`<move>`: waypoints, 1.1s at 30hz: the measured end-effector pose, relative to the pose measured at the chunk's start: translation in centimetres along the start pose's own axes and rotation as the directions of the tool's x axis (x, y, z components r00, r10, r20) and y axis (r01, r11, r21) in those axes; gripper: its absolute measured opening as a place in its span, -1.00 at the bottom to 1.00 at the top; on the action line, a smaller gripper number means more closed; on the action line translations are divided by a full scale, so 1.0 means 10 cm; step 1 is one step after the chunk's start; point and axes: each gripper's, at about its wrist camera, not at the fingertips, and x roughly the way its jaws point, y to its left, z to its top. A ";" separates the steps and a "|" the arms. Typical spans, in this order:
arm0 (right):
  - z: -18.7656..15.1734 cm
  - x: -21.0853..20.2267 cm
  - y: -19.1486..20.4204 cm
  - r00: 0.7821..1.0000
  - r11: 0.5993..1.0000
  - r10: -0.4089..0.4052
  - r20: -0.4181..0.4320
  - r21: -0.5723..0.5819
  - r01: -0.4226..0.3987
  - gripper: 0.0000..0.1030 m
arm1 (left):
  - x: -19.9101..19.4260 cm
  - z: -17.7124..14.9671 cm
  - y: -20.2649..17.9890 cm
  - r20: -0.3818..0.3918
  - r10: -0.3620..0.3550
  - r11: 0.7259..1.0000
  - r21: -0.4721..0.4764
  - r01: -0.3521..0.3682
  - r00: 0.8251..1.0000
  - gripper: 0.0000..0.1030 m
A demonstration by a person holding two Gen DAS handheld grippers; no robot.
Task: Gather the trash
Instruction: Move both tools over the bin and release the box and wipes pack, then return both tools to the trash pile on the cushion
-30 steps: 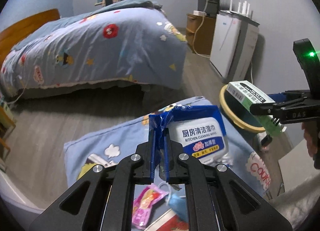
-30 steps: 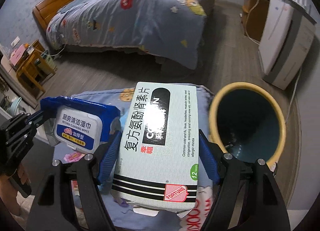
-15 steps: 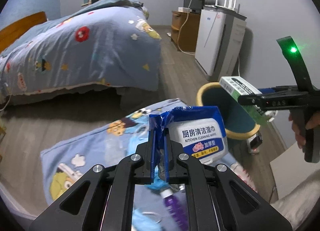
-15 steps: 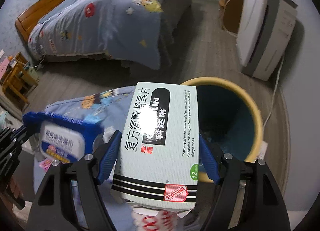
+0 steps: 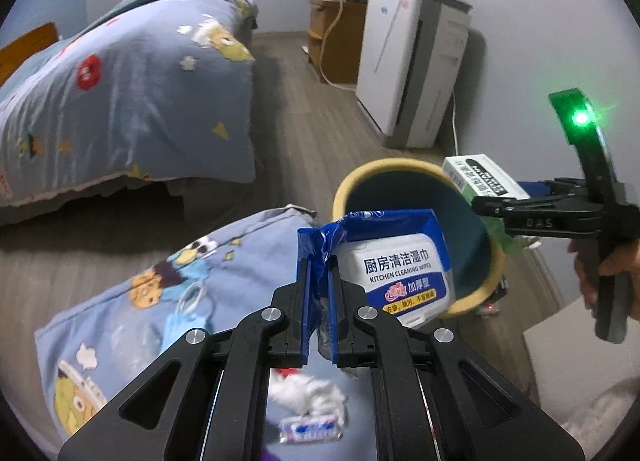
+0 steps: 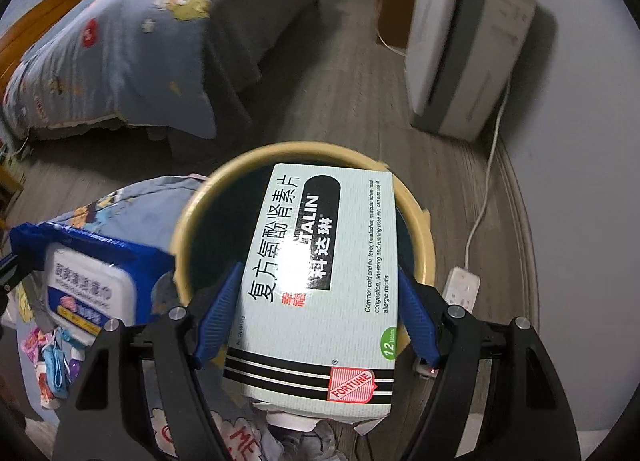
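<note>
Both grippers have shifted toward the yellow-rimmed bin (image 6: 188,221) since the earlier frames, and the medicine box (image 6: 320,285) now hangs directly over its dark opening. The right gripper (image 6: 316,317) clamps that box by its long sides between blue pads. The left gripper (image 5: 320,281) pinches the crumpled edge of the blue wipes pack (image 5: 396,261), held just beside the bin's near rim, above the cartoon-print pillow (image 5: 168,301) on the floor.
</note>
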 end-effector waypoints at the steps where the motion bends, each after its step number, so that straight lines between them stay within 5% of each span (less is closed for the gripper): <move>1: -0.01 0.04 -0.03 1.000 1.000 0.004 -0.008 0.014 -0.004 0.41 | 0.07 0.03 -0.05 -0.010 0.004 1.000 0.010 -0.004 1.000 -0.84; 14: -0.03 0.31 -0.17 1.000 0.999 0.012 -0.028 0.042 -0.011 0.43 | 0.67 0.21 -0.42 -0.073 0.057 0.994 0.099 -0.050 0.996 -0.73; 16: -0.01 0.28 -0.15 1.000 0.999 0.021 -0.005 0.039 -0.021 0.45 | 0.68 0.22 -0.44 -0.065 0.057 0.993 0.103 -0.051 0.996 -0.45; 18: 0.00 0.24 -0.14 1.000 0.999 0.021 0.017 0.038 -0.022 0.66 | 0.67 0.23 -0.46 -0.049 0.051 0.994 0.102 -0.046 0.997 0.07; 24: 0.03 0.21 -0.14 1.000 0.999 0.004 0.010 0.040 -0.004 0.89 | 0.56 0.19 -0.45 -0.011 0.048 0.994 0.097 -0.047 0.999 0.65; 33: 0.07 -0.08 0.07 0.999 1.000 -0.002 0.037 0.008 0.001 0.89 | -0.01 0.03 -0.02 0.048 0.092 0.996 -0.006 -0.092 0.995 0.78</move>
